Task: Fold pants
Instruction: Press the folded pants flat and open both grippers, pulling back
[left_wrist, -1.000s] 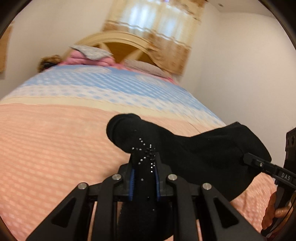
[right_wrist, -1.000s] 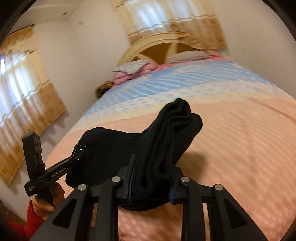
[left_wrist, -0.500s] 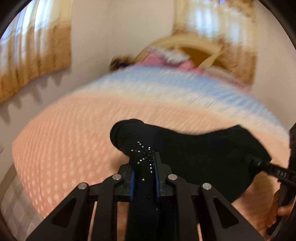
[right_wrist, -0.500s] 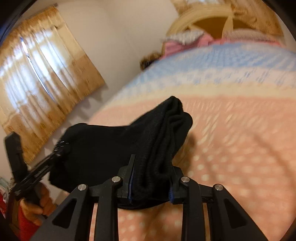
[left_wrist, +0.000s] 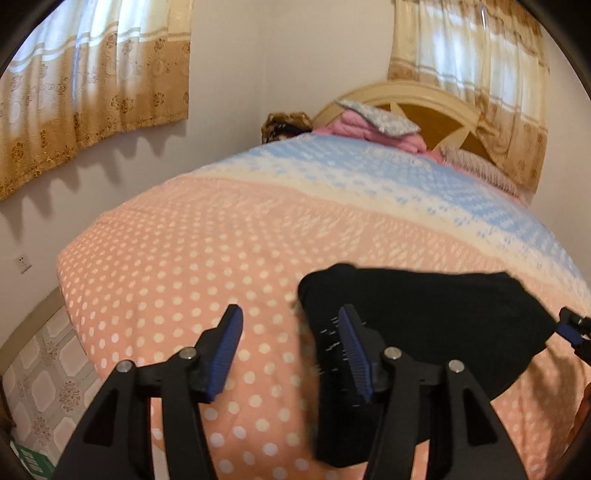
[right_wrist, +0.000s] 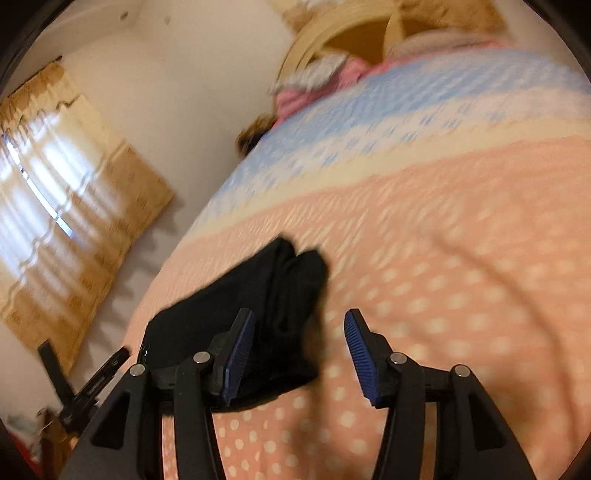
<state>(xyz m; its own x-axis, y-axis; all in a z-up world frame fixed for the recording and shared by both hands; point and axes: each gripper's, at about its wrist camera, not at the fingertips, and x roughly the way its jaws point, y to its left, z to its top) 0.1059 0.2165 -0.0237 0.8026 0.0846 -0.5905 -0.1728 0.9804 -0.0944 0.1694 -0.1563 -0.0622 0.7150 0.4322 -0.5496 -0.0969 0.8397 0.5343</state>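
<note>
No readable text, labels, brands or numbers in either view

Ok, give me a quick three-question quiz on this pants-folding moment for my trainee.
1. True or false: the left gripper is clamped on the black pants.
2. What do the pants lie on? A) tiled floor B) pink dotted bedspread C) chair
3. Which pad of the right gripper is nearer the pants in its own view?

Key:
1. False; its jaws are opening, and the fabric lies beside one pad.
2. B
3. The left pad; these jaws are opening too.
</note>
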